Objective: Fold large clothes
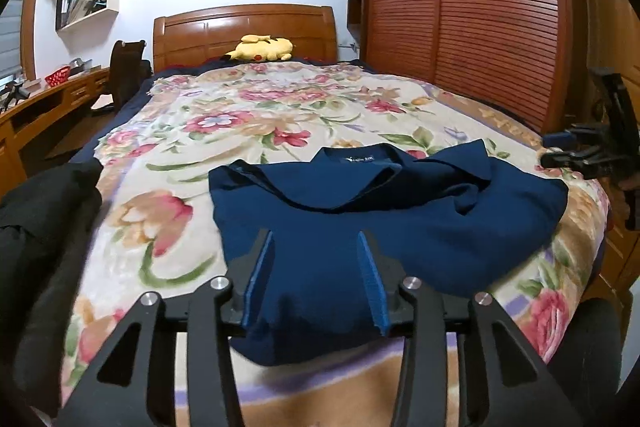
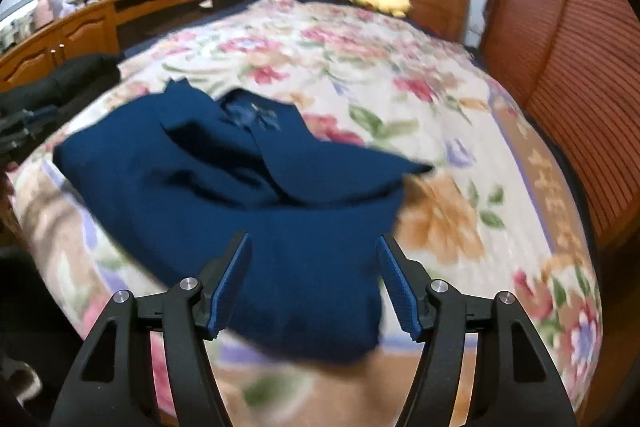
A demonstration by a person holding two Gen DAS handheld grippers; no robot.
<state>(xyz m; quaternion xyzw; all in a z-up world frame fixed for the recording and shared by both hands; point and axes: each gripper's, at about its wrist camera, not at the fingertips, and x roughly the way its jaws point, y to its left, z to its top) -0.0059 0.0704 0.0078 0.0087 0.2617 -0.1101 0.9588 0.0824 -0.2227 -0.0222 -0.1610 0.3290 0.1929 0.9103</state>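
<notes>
Your left gripper [image 1: 316, 239] — jaws parted, blue pads clear of the cloth, nothing pinched between them. It hangs over the near edge of the shirt [image 1: 384, 227]. Your right gripper [image 2: 314, 241] — jaws wider apart, also released, poised above the shirt's near right corner; that view is blurred.

The shirt, dark blue, lies folded on the blanket [image 1: 240, 115] near the foot of the bed, collar and label facing the headboard [image 1: 244, 31], one sleeve laid across the top. From the left wrist view your right gripper shows at the far right edge, just beside the shirt.

Black clothing [image 1: 44, 227] sits on the bed's left side. A yellow plush [image 1: 262, 49] rests against the headboard. Slatted wardrobe [image 1: 480, 7] on the right; wooden worktop [image 1: 44, 103] and chair [image 1: 126, 71] on the left.
</notes>
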